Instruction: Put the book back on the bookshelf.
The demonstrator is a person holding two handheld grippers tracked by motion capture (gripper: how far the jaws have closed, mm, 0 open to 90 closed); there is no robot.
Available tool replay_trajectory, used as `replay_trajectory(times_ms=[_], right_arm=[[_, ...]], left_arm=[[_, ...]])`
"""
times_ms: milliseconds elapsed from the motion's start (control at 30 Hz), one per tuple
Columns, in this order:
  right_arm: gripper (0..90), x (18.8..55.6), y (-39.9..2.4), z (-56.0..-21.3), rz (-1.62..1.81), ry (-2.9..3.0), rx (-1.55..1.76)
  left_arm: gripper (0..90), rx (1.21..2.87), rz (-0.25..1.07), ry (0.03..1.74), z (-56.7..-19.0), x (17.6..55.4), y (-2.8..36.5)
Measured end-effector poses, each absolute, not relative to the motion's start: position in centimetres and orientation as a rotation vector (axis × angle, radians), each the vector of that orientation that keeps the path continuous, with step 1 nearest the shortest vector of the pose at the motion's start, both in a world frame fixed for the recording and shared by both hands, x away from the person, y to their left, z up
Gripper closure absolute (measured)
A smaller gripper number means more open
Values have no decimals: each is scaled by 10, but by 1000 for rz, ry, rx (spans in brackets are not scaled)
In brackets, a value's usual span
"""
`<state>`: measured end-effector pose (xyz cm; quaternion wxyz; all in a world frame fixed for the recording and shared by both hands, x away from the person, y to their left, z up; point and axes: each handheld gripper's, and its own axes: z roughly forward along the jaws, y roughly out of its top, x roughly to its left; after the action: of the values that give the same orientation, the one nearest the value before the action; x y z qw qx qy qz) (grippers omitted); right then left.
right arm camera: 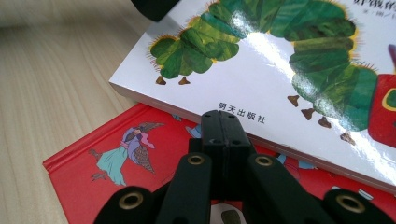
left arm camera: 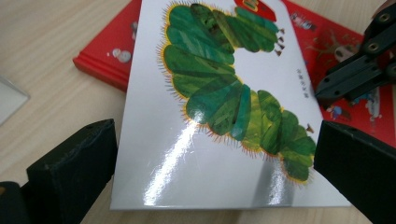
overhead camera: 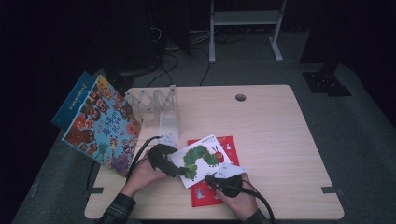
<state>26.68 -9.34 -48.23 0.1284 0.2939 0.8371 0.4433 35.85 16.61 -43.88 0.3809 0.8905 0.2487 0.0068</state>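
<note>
The caterpillar book [overhead camera: 203,158] lay near your edge of the table [overhead camera: 271,135] in the high view, slanted on top of the red book [overhead camera: 219,186], so its white cover hid most of the red one. Your left gripper [overhead camera: 164,161] sat at the book's left edge and your right gripper [overhead camera: 223,183] at its near right corner, one at each side, which looked like a way to steady it from one side while working at it from the other. Beyond your left hand a clear expanding rack [overhead camera: 156,105] stood with two picture books [overhead camera: 100,123] leaning just off the table's left corner, likely where books get filed.

In the left gripper view, the jaws stood wide apart, one on each side of the caterpillar book's [left arm camera: 219,107] near edge, with the pads short of pressing on it: open and holding nothing. The right gripper's closed tip showed at the far right, over the red book [left arm camera: 107,65].

In the right gripper view, the right gripper [right arm camera: 224,122] was fully closed with nothing between its jaws, its tip set against the caterpillar book's [right arm camera: 261,70] edge just above the red book [right arm camera: 116,158]. I judge you closed it to make a thin wedge for nudging or prying the upper book off the lower.
</note>
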Motion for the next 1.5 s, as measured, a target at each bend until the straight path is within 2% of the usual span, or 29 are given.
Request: replay_trajectory(times_ms=[367,467,533,800,967,1133,1333,1500], right_arm=[[896,267,-93,-482,1291,2433,862],[896,267,-93,-482,1291,2431,864],[896,267,-92,-482,1284,2427,859],[896,267,-91,-482,1282,2424,860],[895,267,-91,-482,1281,2425,859],[895,266,-92,-482,1281,2426,856],[894,266,-93,-482,1283,2422,856],[894,266,-94,-482,1282,2419,853]], left_arm=[[0,2210,22,594,-424,352,166],[0,2178,-49,566,-422,351,165],[44,2157,-97,515,-420,346,159],[72,2197,-44,427,-411,335,145],[192,2197,-68,361,-411,330,141],[243,2197,-55,358,-412,327,140],[351,2212,-32,347,-415,324,143],[478,2220,-32,318,-415,323,144]])
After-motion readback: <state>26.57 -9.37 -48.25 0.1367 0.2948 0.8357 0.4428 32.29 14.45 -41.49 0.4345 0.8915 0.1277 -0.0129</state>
